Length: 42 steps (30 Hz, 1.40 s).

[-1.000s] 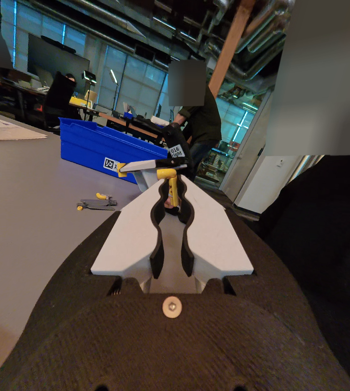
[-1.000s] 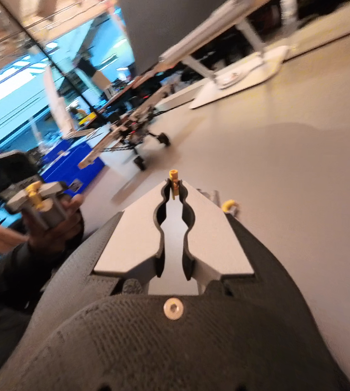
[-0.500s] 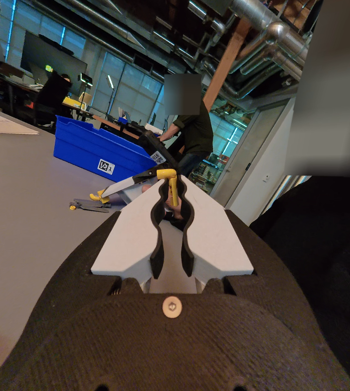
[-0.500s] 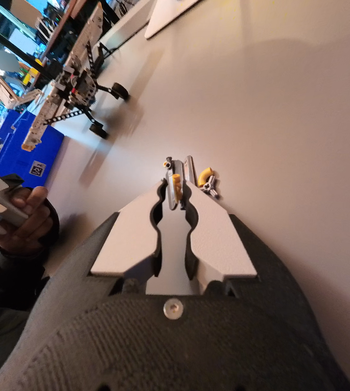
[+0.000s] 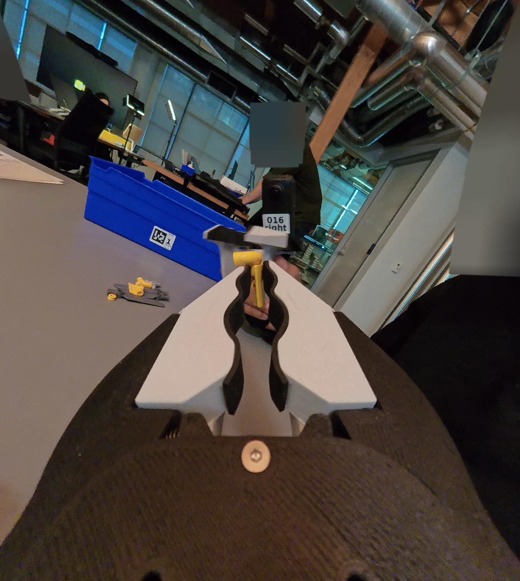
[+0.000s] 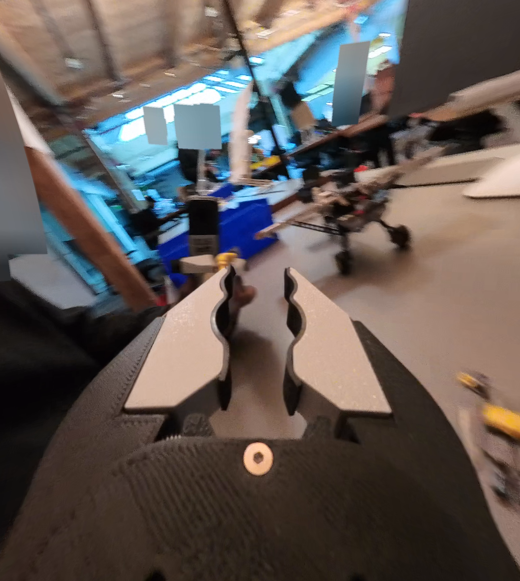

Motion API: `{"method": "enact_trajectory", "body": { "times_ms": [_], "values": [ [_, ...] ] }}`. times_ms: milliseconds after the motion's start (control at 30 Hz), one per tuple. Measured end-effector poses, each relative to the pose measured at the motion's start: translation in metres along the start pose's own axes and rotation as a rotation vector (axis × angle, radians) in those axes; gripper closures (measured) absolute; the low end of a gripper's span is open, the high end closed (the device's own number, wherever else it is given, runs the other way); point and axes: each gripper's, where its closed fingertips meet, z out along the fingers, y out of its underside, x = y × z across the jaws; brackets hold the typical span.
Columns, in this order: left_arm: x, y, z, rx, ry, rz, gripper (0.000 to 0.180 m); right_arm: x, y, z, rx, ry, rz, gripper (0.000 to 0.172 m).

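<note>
L wrist view
L tool (image 5: 256,276): nearly shut, pads pinch the stem of a small yellow T-shaped piece (image 5: 254,273); its crossbar sits just past the tips, stem runs back between the pads.
R tool (image 5: 246,235): seen from the side just beyond the piece, close above the crossbar; touching or not, can't tell. Hand under it.
Loose bits (image 5: 137,290): grey strips w/ yellow connectors lying on the surface (image 5: 32,283), off to the left, well apart from both tools.
Bin (image 5: 145,204): blue, at the far edge of the surface.

R wrist view (blurred)
R tool (image 6: 257,273): wide open, nothing between the pads.
L tool (image 6: 208,265): just past the R tool's left tip, yellow piece (image 6: 224,258) poking out of it.
Wheeled model (image 6: 362,204): farther back on the surface (image 6: 441,298).
More bits (image 6: 510,440): yellow and dark, near edge at right, too blurred to sort.

Handling (judgement)
Piece: light, stiff, smooth plastic, prob. slippery; tiny, so it can twist in a pinch. Best hold: stem, or crossbar ends.
</note>
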Motion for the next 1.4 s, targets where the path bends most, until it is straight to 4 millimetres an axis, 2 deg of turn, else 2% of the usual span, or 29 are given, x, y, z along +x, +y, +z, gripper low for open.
{"method": "enact_trajectory", "body": {
  "times_ms": [67, 133, 300, 433, 500, 633, 700, 767, 833, 933, 1067, 1267, 1400],
  "values": [
    [-0.001, 0.001, 0.000, -0.003, -0.004, -0.009, 0.176, -0.023, 0.003, 0.010, 0.010, -0.114, -0.028, 0.143],
    [-0.001, 0.002, 0.000, -0.009, 0.001, -0.022, 0.176, -0.031, 0.011, 0.018, 0.000, -0.146, -0.063, 0.146],
    [0.001, 0.009, 0.004, -0.046, 0.025, -0.042, 0.176, -0.033, 0.022, 0.027, -0.016, -0.183, -0.006, 0.155],
    [0.003, 0.014, 0.006, -0.068, 0.034, -0.050, 0.176, -0.036, 0.025, 0.028, -0.020, -0.227, 0.038, 0.167],
    [0.003, 0.014, 0.007, -0.066, 0.042, -0.061, 0.175, -0.035, 0.025, 0.027, -0.023, -0.228, 0.047, 0.167],
    [-0.006, 0.009, 0.004, -0.039, -0.017, -0.053, 0.162, -0.029, 0.010, 0.020, 0.076, -0.212, 0.093, 0.168],
    [-0.005, 0.011, 0.005, -0.042, 0.002, -0.080, 0.158, -0.027, 0.003, 0.015, 0.129, -0.234, 0.154, 0.168],
    [-0.001, 0.021, 0.010, -0.093, 0.041, -0.133, 0.148, -0.026, 0.002, 0.014, 0.148, -0.245, 0.186, 0.168],
    [0.004, 0.023, 0.013, -0.111, 0.081, -0.157, 0.147, -0.028, 0.004, 0.017, 0.148, -0.245, 0.185, 0.168],
    [0.005, 0.010, 0.006, -0.034, 0.098, -0.152, 0.176, -0.032, 0.008, 0.023, 0.132, -0.244, 0.173, 0.168],
    [0.001, -0.006, -0.003, 0.062, 0.124, -0.221, 0.177, -0.035, 0.016, 0.029, 0.093, -0.257, 0.171, 0.168],
    [0.000, -0.009, -0.005, 0.086, 0.116, -0.213, 0.177, -0.037, 0.020, 0.032, 0.067, -0.267, 0.185, 0.168],
    [0.001, -0.007, -0.002, 0.077, 0.132, -0.244, 0.161, -0.034, 0.013, 0.027, 0.117, -0.263, 0.207, 0.168]
  ]
}}
